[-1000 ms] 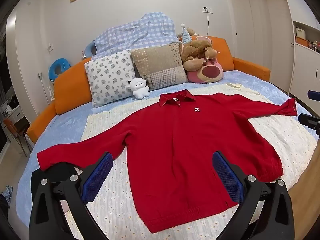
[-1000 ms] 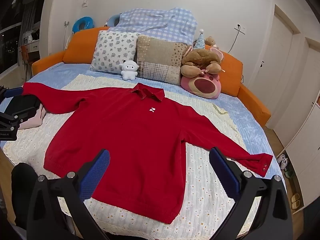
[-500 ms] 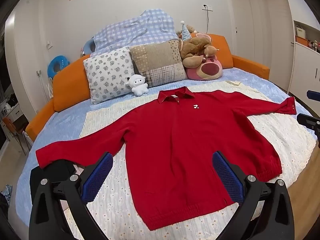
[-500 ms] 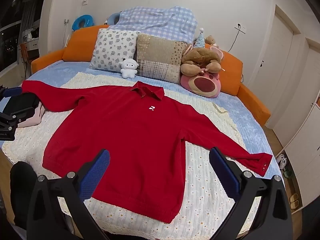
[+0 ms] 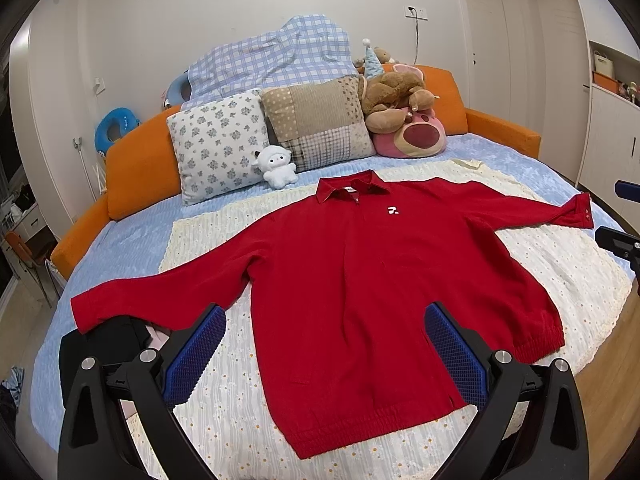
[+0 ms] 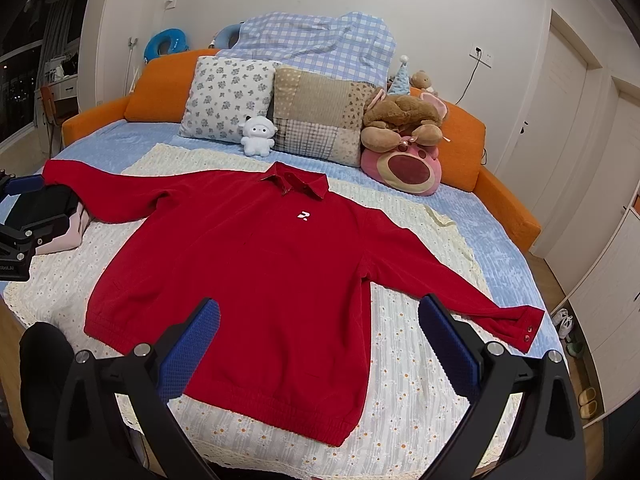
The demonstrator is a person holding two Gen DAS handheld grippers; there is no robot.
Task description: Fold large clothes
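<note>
Bedroom: white walls, orange-framed bed (image 5: 136,176) w/ blue sheet; cream daisy-print blanket (image 6: 404,364) spread over the middle as the folding surface.
Headboard end: floral pillow (image 5: 218,146), patchwork pillow (image 5: 320,122), small white plush (image 5: 276,166), brown and pink plush bears (image 5: 404,120), blue checked cloth (image 5: 280,56) draped behind.
Task item: red polo sweatshirt (image 5: 360,280), lying flat, face up, on the blanket; collar toward the pillows, hem toward the cameras, both sleeves stretched out sideways.
Left sleeve: cuff end lies over a dark clothes pile (image 5: 108,336) at the bed's left edge, off the blanket.
Right sleeve: cuff (image 6: 524,326) w/ snap buttons lies near the bed's right edge.
Left gripper (image 5: 324,356): released, blue pads wide apart, holding nothing, above the hem on the garment's left half.
Right gripper (image 6: 318,344): also released and empty, above the hem on the right half.
Progress (judgement): no fold visible yet; approx. at the very start.
Risk 1: pinching only the top layer at hem or shoulder, so front lifts, back stays, fold bunches.
Risk 2: grabbing the blanket along w/ the fabric, since it's thin and right under; it would drag and wrinkle.
Risk 3: left sleeve may snag or pull the dark pile when lifted.
Risk 4: uneven lift by the two tools would skew the fold line.
</note>
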